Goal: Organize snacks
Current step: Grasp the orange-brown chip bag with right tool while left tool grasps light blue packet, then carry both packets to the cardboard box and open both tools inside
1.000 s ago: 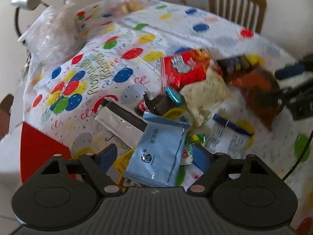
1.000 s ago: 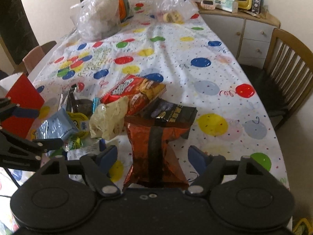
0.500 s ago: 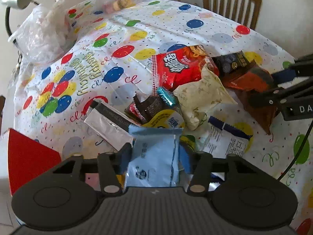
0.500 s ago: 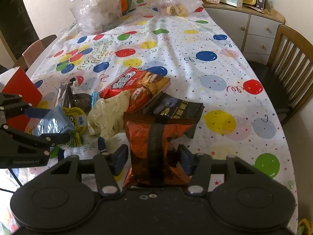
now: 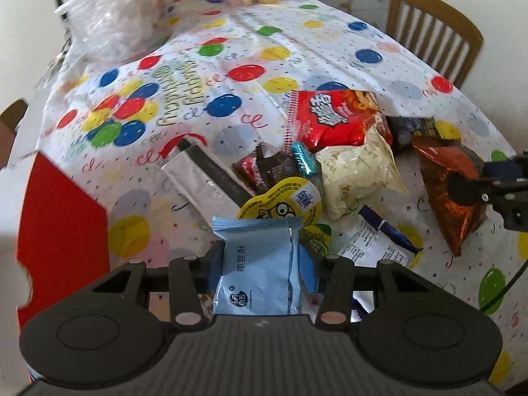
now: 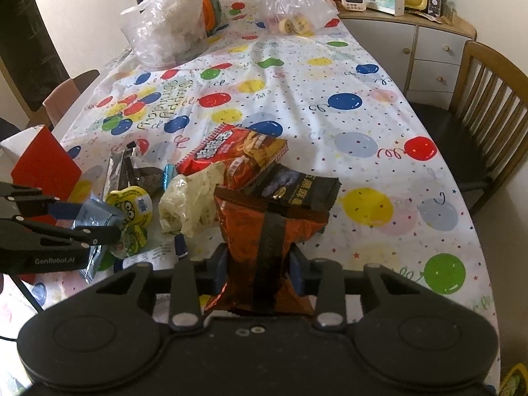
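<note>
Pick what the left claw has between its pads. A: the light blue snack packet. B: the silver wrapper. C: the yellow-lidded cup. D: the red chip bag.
A: in the left wrist view the left claw has both pads against the light blue snack packet, with the other snacks lying farther out.

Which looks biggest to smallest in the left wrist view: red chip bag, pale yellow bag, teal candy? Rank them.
1. Red chip bag and pale yellow bag: they look alike, so unranked.
2. Teal candy: plainly smallest.
</note>
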A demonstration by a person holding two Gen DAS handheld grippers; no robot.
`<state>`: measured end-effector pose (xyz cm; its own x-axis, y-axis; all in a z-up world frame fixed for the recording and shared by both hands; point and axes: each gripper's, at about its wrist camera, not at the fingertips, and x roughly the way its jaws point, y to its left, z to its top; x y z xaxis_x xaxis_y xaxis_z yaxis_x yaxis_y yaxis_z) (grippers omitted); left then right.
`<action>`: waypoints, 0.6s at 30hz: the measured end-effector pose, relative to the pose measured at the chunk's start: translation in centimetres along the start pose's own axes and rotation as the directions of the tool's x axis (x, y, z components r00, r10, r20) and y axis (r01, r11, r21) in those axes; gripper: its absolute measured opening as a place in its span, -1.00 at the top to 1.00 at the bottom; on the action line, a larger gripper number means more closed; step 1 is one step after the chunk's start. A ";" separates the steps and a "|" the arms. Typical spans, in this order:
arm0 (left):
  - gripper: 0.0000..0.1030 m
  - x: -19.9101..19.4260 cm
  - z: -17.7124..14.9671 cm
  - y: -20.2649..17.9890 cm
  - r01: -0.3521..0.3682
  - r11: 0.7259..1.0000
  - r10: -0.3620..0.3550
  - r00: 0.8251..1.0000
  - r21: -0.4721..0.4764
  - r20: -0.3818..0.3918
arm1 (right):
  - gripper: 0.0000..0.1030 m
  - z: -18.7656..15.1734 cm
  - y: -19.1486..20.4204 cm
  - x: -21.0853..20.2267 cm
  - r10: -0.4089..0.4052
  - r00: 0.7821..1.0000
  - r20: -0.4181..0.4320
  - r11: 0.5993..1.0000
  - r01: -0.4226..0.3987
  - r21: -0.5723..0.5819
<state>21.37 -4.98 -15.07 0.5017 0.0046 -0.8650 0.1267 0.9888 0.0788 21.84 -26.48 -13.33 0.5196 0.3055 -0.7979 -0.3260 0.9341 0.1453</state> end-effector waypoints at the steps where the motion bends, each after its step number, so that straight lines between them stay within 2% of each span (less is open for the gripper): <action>1: 0.10 -0.4 -0.1 0.2 -0.003 1.000 0.003 1.000 -0.026 0.003 | 0.31 0.0 0.0 -0.3 0.004 1.000 0.002 1.000 -0.004 -0.006; 10: 0.10 -5.7 -1.7 1.6 -0.030 0.973 0.040 0.999 -0.231 0.037 | 0.31 1.1 1.1 -3.0 0.090 0.996 0.009 0.992 -0.089 -0.087; 18: 0.11 -10.4 -2.9 5.0 0.011 0.952 0.016 0.996 -0.306 0.086 | 0.31 2.0 5.1 -5.2 0.098 0.995 0.028 0.986 -0.093 -0.139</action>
<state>14.27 0.33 -7.13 0.5752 0.0080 -0.8180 -0.1359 0.9870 -0.0859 19.10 -22.97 -7.25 0.5073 0.4009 -0.7629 -0.4798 0.8667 0.1363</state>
